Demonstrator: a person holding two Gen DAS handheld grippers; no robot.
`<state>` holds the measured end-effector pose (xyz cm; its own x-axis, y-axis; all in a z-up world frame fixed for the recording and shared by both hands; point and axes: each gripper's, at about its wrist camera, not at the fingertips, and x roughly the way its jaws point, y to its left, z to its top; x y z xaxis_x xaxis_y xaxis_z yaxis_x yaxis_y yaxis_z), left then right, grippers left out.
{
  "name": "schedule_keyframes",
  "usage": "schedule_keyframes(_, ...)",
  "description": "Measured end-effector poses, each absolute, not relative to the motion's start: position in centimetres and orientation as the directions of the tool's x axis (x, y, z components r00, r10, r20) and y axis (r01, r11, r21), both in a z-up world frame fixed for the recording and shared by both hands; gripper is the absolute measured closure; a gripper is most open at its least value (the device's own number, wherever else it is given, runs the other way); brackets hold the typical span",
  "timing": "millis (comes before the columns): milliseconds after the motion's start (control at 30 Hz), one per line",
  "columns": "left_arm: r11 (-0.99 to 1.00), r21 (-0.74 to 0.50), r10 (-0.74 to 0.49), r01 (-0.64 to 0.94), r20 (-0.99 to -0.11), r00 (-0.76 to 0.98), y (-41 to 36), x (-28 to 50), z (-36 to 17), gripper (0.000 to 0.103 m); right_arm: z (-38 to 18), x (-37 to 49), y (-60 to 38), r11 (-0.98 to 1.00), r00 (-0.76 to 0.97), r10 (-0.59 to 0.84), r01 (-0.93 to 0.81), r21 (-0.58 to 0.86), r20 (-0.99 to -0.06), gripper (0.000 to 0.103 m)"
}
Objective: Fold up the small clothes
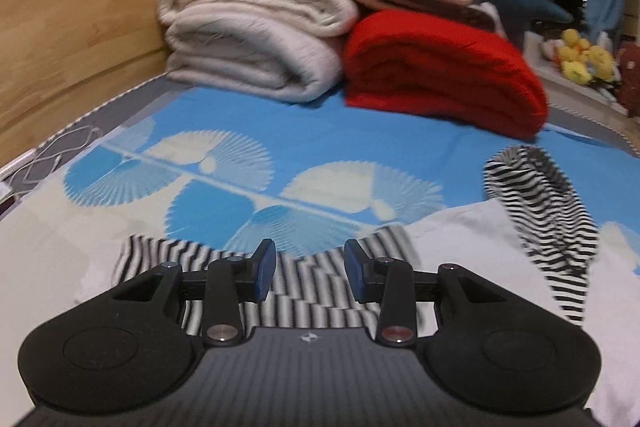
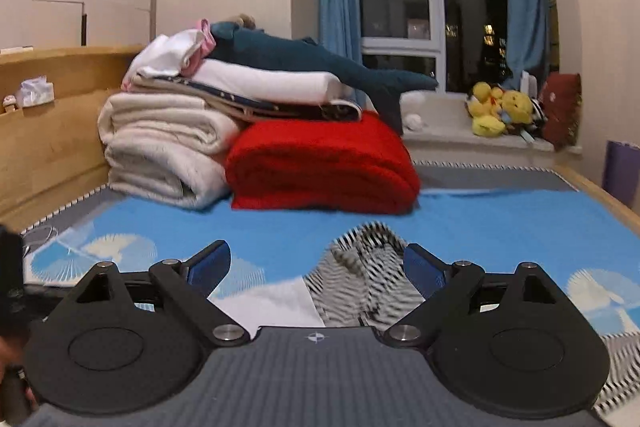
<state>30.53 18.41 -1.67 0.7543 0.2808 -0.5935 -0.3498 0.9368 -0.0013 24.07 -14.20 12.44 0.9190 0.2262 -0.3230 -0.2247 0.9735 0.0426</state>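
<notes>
Both wrist views low over the bed [image 1: 320, 147], facing the headboard end; shared: red blanket [image 1: 444, 75] [image 2: 324, 167], cream blanket pile [image 1: 252, 39] [image 2: 164, 147].

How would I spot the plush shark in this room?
Find the wooden headboard of the bed, then the tall stack of folded bedding against it. The plush shark lies across the top, dark teal, the only toy on that stack, above the red blanket.

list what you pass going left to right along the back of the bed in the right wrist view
tissue box → cream folded blanket → red folded blanket → yellow plush toys → dark red cushion
</notes>
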Motion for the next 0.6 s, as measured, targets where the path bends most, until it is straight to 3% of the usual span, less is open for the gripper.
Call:
schedule_keyframes(67, 0.929, -0.006, 0.290, -0.369, -0.607, 0.739, 19.5, 30.4, -2.0, 0.061, 10.8, 24.9, -14.0, 0.972, 0.923, 0.235, -0.231, 0.049, -0.304, 0.009)
schedule_keyframes(233, 0.905, -0.007, 0.321, -0.426, -0.646, 0.692, 21.6, 31.0, -2.8, 0.061, 7.4, 26.5, -13.7, 0.980, 0.881, 0.200, -0.177, 0.093, -0.428, 0.009)
schedule_keyframes(467, 0.878, -0.051, 0.316, -0.477, -0.687, 0.654, 23.5, 31.6, -3.9, 0.060, 8.2, 27.3, -14.4, 0.978, 0.897, 0.205, -0.198, 0.058, -0.392, 0.009)
schedule_keyframes(600, 0.803, -0.167, 0.279, -0.572, -0.743, 0.609, 27.6, 31.0, -5.2, 0.060, 8.8, 27.4, -15.5, 0.975, 0.890, 0.222, -0.200, 0.095, -0.399, 0.013)
